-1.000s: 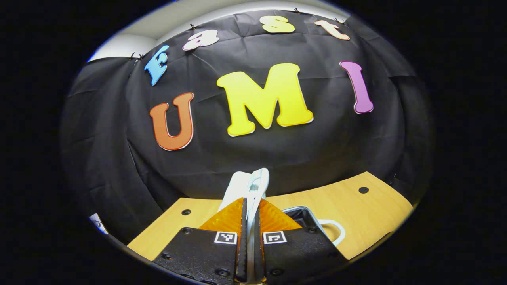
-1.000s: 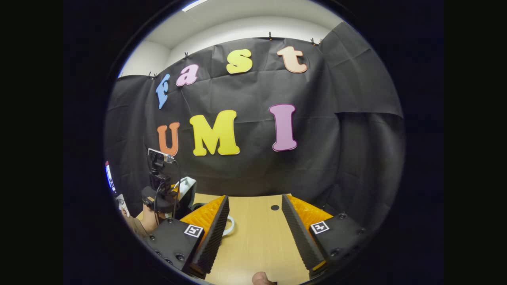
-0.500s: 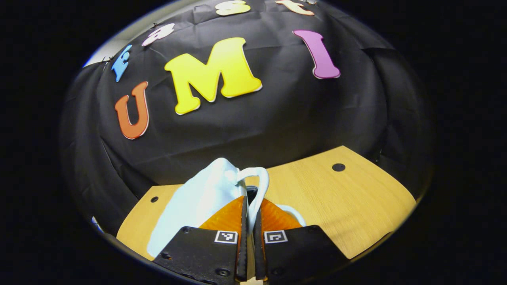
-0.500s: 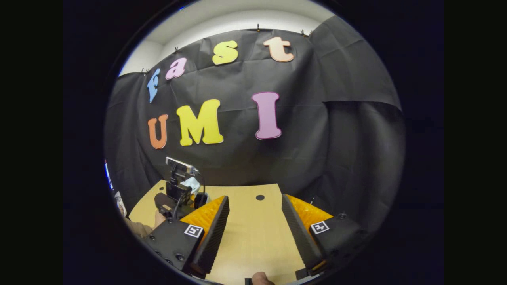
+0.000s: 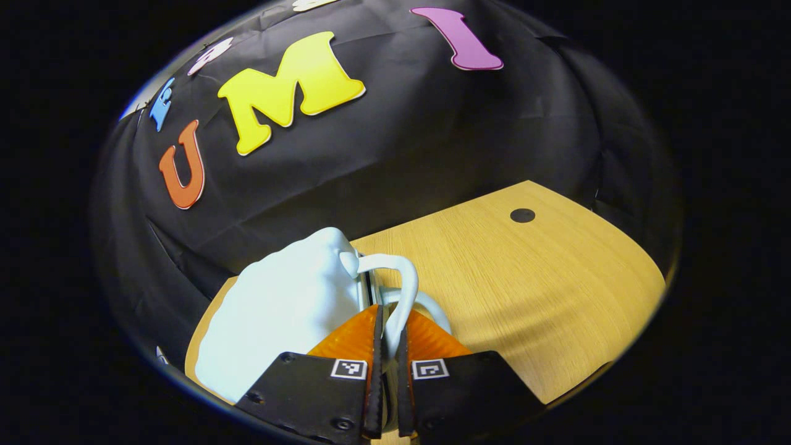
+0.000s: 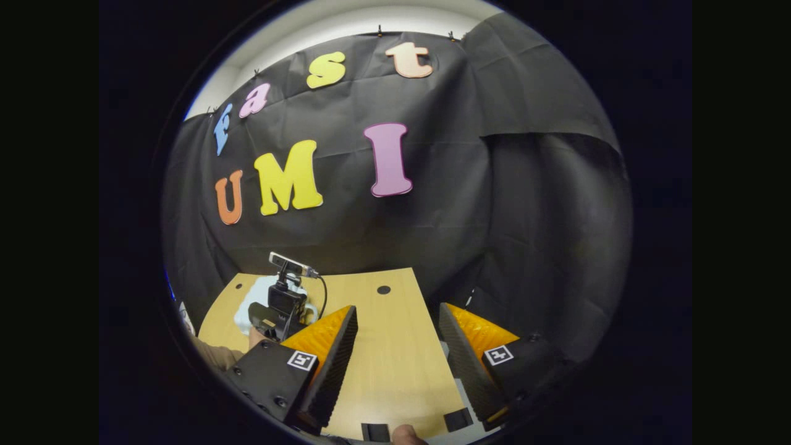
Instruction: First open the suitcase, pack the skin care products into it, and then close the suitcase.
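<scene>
Holding the white handle of the pale blue suitcase between its two fingers, our left gripper is clenched on that loop, which rises straight ahead of the fingertips and arches forward to its attachment on the case. The suitcase shell lies immediately ahead and to the left of this gripper, lying on the wooden table; a second white loop peeks out just right of the fingertips, and the two halves of the case appear nearly or fully together, though we cannot tell whether the seam is wholly shut. In the right gripper view, our right gripper is released, its fingers spread wide with bare tabletop between them, and nothing is held. From it the suitcase lies well apart, ahead and far to the left, partly behind the left gripper and the hand that carries it. We judge the task to be at its closing step: the lid half is being brought onto the base by its handle. The relation that governs the coming move is that the handle runs along the line of the left gripper's own fingers, with the shell's long side stretching away to the left, so the left hand is by far the nearer and the right would have to cross the table to assist.
</scene>
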`<state>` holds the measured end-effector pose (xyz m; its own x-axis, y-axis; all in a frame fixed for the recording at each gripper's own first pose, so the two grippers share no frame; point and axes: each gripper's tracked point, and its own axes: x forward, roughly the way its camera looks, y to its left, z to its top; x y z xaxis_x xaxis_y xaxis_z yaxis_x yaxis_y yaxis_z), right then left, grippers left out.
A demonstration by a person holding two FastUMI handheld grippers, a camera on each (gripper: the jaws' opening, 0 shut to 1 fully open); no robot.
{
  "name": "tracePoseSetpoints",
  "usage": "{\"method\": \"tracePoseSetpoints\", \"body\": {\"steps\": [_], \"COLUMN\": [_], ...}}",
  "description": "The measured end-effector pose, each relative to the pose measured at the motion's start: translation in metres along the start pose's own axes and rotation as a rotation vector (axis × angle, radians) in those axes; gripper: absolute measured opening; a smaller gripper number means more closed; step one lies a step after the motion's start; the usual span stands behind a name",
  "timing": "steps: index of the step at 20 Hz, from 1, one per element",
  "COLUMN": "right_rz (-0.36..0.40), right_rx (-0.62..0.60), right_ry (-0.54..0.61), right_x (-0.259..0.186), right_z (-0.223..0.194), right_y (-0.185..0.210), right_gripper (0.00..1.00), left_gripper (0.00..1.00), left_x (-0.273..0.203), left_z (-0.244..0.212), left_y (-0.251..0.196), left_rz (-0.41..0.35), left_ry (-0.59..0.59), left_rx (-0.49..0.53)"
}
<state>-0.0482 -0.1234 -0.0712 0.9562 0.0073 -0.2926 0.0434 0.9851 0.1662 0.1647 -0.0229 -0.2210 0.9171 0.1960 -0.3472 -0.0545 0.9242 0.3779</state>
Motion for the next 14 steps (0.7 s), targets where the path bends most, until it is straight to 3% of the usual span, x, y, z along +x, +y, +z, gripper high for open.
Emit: {"method": "tracePoseSetpoints", "body": {"steps": [3,5,6,7,8,9,10,12,14], "right_rz": [-0.023,-0.025,-0.026,-0.025,-0.016,-0.009,-0.003,0.021,0.029], "right_rx": [0.024,0.046,0.052,0.055,0.057,0.056,0.055,0.049,0.027], "right_ry": [0.006,0.009,0.003,-0.007,-0.019,-0.032,-0.048,-0.078,-0.112], "right_x": [0.002,0.002,0.003,0.003,0.003,0.004,0.005,0.007,0.012], "right_z": [-0.004,-0.003,0.0,0.004,0.01,0.015,0.021,0.031,0.042], "right_y": [-0.013,-0.017,-0.018,-0.017,-0.014,-0.011,-0.008,0.007,0.026], "right_gripper": [0.8,0.8,0.8,0.8,0.8,0.75,0.8,0.79,0.79], "left_gripper": [0.14,0.29,0.44,0.49,0.66,0.76,0.88,0.97,0.98], "left_x": [0.003,0.004,0.001,-0.004,-0.012,-0.02,-0.03,-0.059,-0.093], "left_z": [-0.002,-0.004,-0.002,0.003,0.015,0.03,0.045,0.073,0.101], "left_y": [-0.009,-0.018,-0.024,-0.025,-0.022,-0.015,-0.005,0.013,0.033], "left_rz": [-0.003,-0.034,-0.06,-0.061,-0.058,-0.056,-0.052,-0.053,-0.077], "left_ry": [0.013,0.039,0.041,0.029,0.002,-0.031,-0.065,-0.127,-0.189], "left_rx": [0.022,0.038,0.032,0.025,0.011,-0.006,-0.03,-0.112,-0.202]}}
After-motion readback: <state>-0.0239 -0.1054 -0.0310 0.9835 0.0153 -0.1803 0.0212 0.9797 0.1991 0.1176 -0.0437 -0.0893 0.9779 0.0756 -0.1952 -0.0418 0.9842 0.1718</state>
